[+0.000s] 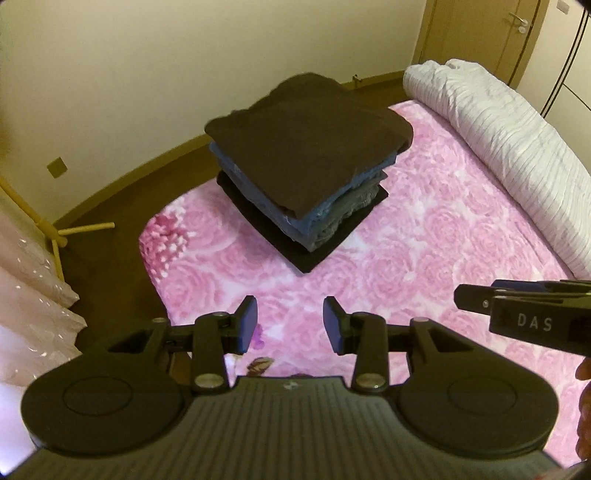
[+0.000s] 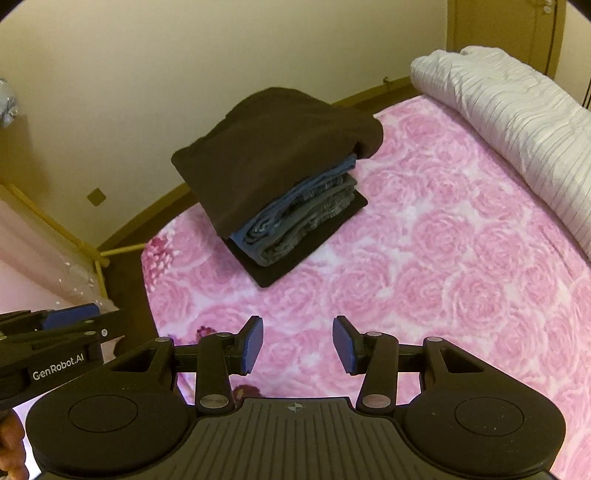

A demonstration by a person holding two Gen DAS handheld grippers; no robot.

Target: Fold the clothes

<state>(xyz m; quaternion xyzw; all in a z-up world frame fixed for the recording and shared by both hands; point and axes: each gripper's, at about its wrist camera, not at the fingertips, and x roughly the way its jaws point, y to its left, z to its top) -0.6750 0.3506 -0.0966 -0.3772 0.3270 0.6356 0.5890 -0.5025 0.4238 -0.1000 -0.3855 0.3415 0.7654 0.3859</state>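
A stack of folded clothes (image 1: 306,177) sits on the pink rose-patterned bed (image 1: 424,240); a dark brown garment lies on top, blue and grey pieces under it, and a black one at the bottom. The stack also shows in the right wrist view (image 2: 280,184). My left gripper (image 1: 290,325) is open and empty, held above the bed in front of the stack. My right gripper (image 2: 298,345) is open and empty, also short of the stack. Each gripper shows in the other's view: the right gripper at the right edge (image 1: 517,306), the left gripper at the left edge (image 2: 66,325).
A rolled white striped duvet (image 1: 498,147) lies along the bed's right side. Brown floor (image 1: 122,206) and a cream wall lie beyond the bed's far edge. A yellow wooden rack (image 1: 55,229) with pale pink fabric (image 1: 29,314) stands at left. A door (image 1: 517,33) is at back right.
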